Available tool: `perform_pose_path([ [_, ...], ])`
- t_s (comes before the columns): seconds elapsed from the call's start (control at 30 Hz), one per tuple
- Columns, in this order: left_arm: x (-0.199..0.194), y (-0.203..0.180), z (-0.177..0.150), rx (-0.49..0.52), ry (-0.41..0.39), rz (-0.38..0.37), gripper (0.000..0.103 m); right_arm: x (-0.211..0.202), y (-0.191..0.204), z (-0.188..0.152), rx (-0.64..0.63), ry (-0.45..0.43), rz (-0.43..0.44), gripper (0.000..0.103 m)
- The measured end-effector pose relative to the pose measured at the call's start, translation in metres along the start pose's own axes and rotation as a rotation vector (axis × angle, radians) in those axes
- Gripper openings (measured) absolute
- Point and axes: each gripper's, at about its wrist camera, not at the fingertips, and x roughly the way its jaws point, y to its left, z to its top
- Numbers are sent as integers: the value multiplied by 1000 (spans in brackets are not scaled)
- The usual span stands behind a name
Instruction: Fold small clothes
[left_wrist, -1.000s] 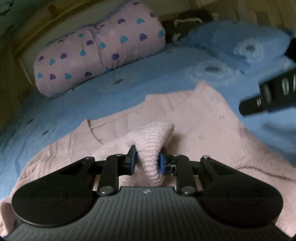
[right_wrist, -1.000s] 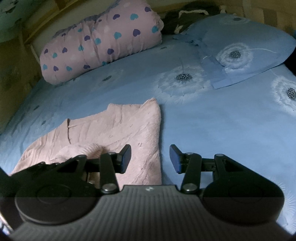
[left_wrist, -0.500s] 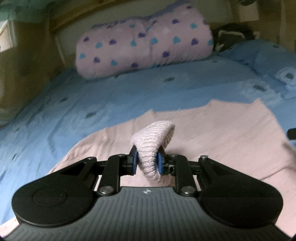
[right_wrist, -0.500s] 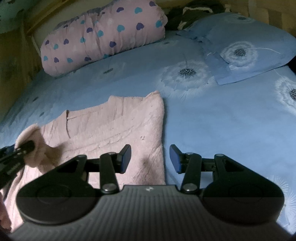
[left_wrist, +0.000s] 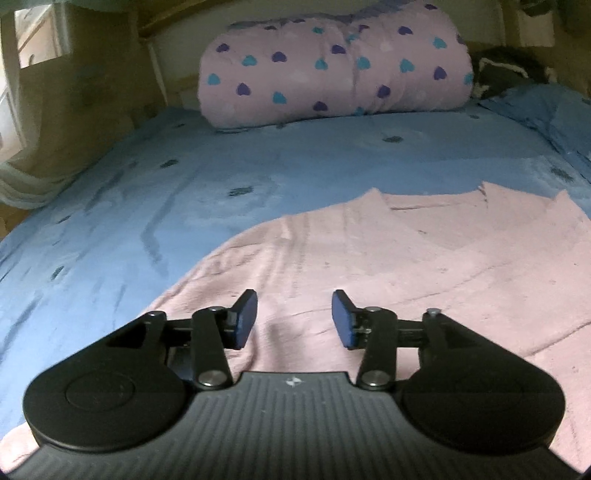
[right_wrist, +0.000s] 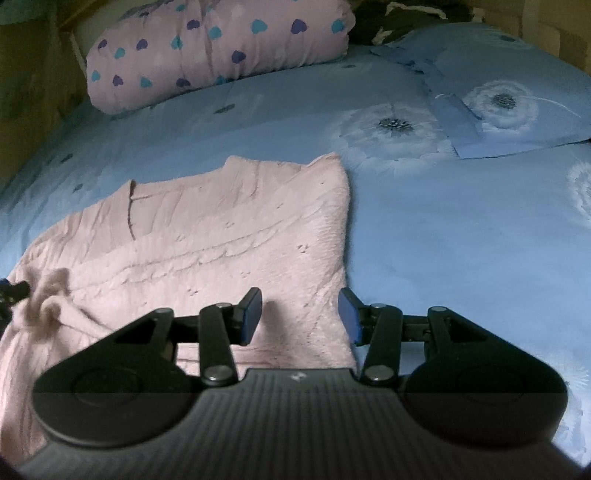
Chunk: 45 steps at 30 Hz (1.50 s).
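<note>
A small pink knit sweater (left_wrist: 406, 251) lies flat on the blue bedsheet (left_wrist: 184, 192), neckline towards the pillows. My left gripper (left_wrist: 294, 318) is open and empty, low over the sweater's left part. In the right wrist view the sweater (right_wrist: 236, 236) fills the left half, with a bunched sleeve cuff (right_wrist: 50, 295) resting at its left edge beside the left gripper's tip (right_wrist: 13, 291). My right gripper (right_wrist: 300, 316) is open and empty over the sweater's right edge.
A pink bolster with heart print (left_wrist: 332, 66) lies across the head of the bed. A blue pillow with a dandelion print (right_wrist: 498, 99) lies at the right. A dark cloth item (left_wrist: 506, 70) sits behind it. A wooden bed frame and wall are at the left.
My left gripper has opened and let go of the sleeve cuff, which now lies bunched on the sweater's left edge. The right gripper has hardly moved.
</note>
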Motion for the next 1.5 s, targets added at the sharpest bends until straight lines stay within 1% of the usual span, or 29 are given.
perform_pose_path([
  [0.1, -3, 13, 0, -9, 7, 11, 56, 1, 4, -1, -22, 2, -4, 48],
  [0.23, -5, 22, -3, -36, 23, -30, 61, 1, 7, -2, -40, 2, -13, 48],
  [0.4, 2, 14, -1, -30, -2, -74, 61, 2, 3, -1, -21, 1, -22, 48],
  [0.57, 24, 11, 3, -33, 13, -93, 61, 6, 0, 4, -21, 2, -31, 48],
  [0.7, 40, 18, 2, -73, 37, -118, 61, 16, -3, 18, -70, -53, -31, 48],
  [0.9, 58, 34, -9, -155, 76, -192, 61, 47, -5, 31, -83, -40, -21, 48],
  [1.07, 62, 42, -6, -184, 73, -231, 60, 56, -3, 34, -73, -54, -35, 48],
  [1.27, 61, 37, -8, -156, 73, -224, 60, 61, -5, 36, -36, -78, -52, 48],
  [1.37, 63, 36, -11, -163, 81, -221, 60, 60, -5, 36, -35, -94, -72, 48],
  [1.5, 65, 34, -14, -154, 73, -208, 61, 63, -7, 33, -37, -106, -87, 48],
])
